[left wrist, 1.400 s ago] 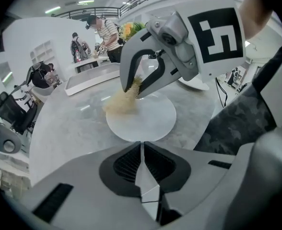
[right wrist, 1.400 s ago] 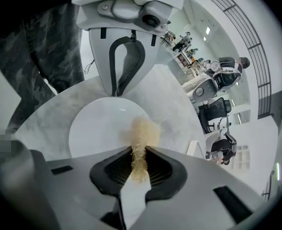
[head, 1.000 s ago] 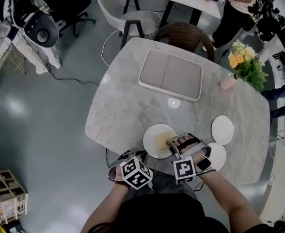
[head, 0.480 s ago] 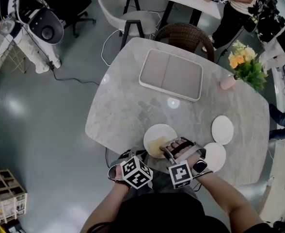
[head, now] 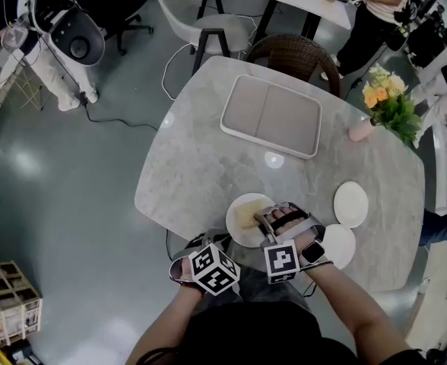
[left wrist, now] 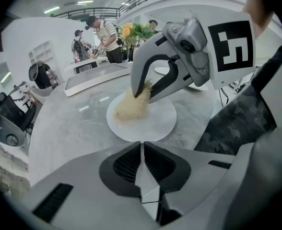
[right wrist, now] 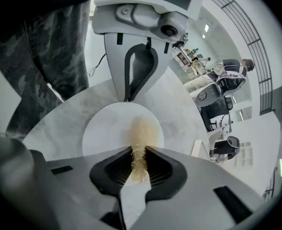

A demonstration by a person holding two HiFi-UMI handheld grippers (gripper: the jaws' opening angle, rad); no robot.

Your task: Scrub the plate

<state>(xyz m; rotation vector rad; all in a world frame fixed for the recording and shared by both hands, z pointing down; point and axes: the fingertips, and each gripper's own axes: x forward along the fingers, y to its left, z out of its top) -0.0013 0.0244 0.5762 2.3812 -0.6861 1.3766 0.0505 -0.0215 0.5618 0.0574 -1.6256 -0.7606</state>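
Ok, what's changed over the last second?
The right gripper, shut on the scrubber, drew it toward the near rim of the plate, then pushed it back toward the middle. Nothing was taken hold of or let go. The plate, the left gripper, shut and empty at the table edge, and the two spare plates stayed put.

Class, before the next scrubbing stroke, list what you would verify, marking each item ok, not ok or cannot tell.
1. Right gripper clamped on the tan scrubber: ok.
2. Scrubber resting on the white plate: ok.
3. Plate flat on the marble table: ok.
4. Left gripper holding the plate steady: not ok; jaws together, nothing between them.
5. Plate scrubbed clean: cannot tell.
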